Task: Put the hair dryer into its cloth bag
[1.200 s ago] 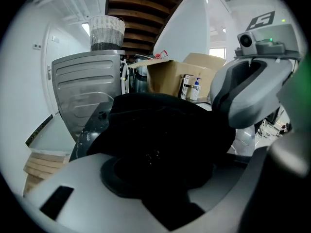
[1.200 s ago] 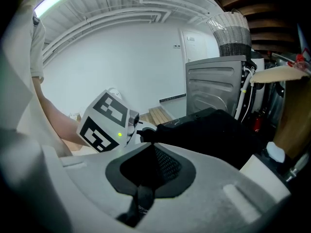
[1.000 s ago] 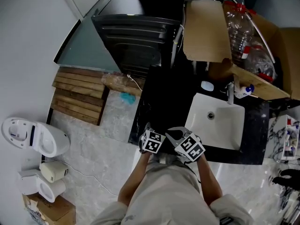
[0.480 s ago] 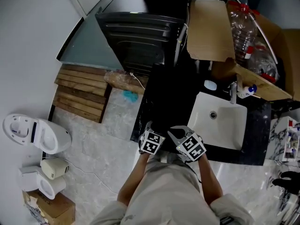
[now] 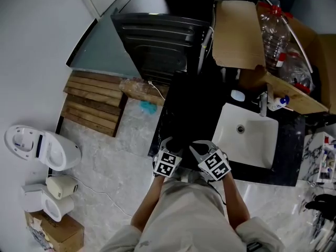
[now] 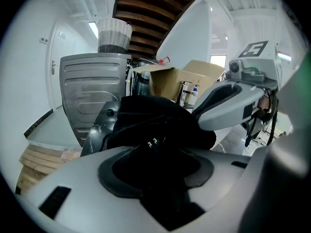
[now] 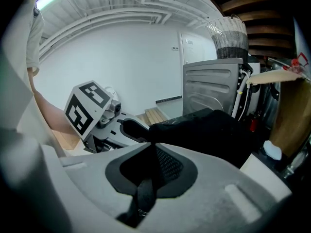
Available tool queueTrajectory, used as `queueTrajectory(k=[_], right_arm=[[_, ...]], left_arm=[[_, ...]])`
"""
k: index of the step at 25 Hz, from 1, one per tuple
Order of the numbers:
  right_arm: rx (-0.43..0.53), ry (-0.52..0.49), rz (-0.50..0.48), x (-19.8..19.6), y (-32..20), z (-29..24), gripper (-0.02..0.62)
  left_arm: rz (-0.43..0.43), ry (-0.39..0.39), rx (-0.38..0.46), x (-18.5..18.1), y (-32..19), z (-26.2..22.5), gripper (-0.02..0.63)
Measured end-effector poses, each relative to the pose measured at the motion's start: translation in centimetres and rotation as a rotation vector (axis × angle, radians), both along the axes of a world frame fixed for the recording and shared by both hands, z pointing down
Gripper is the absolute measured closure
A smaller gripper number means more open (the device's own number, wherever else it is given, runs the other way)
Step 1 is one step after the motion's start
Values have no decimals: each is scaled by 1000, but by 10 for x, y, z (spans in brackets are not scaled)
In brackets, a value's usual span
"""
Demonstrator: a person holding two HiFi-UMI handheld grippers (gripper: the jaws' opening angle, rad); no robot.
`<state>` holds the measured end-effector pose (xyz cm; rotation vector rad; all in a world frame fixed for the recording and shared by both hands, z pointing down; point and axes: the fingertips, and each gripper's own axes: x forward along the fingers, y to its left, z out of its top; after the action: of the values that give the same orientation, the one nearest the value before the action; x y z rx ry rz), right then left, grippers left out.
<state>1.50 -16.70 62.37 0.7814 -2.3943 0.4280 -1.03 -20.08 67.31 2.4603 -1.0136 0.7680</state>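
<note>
The black cloth bag (image 6: 160, 125) lies bunched on the dark counter (image 5: 178, 109) just ahead of both grippers; in the right gripper view the bag (image 7: 214, 130) stretches away to the right. My left gripper (image 6: 155, 178) is shut on a fold of the bag's cloth. My right gripper (image 7: 150, 174) is shut on a black strap and mesh edge of the same bag. In the head view the left gripper (image 5: 164, 143) and right gripper (image 5: 197, 149) sit side by side at the counter's front edge. I cannot make out the hair dryer in any view.
A white sink (image 5: 247, 135) is set in the counter to the right. Behind stand a grey washing machine (image 5: 157, 41) and a cardboard box (image 5: 241, 35) with plastic bottles. On the floor at left are wooden slats (image 5: 92, 104) and a toilet (image 5: 39, 151).
My left gripper has drawn a little back toward the person with the cloth still in it. The right gripper has kept its place.
</note>
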Motion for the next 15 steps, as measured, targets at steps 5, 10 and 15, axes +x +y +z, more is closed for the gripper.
queueTrajectory(k=[5, 10, 15], right_arm=[[-12, 15, -3, 2, 4, 6, 578], [-13, -1, 1, -1, 9, 4, 568], [21, -29, 34, 0, 9, -7, 560]], left_arm=[[-24, 12, 4, -14, 8, -6, 426], [-39, 22, -18, -25, 22, -7, 426], [-35, 56, 32, -26, 25, -28, 426]])
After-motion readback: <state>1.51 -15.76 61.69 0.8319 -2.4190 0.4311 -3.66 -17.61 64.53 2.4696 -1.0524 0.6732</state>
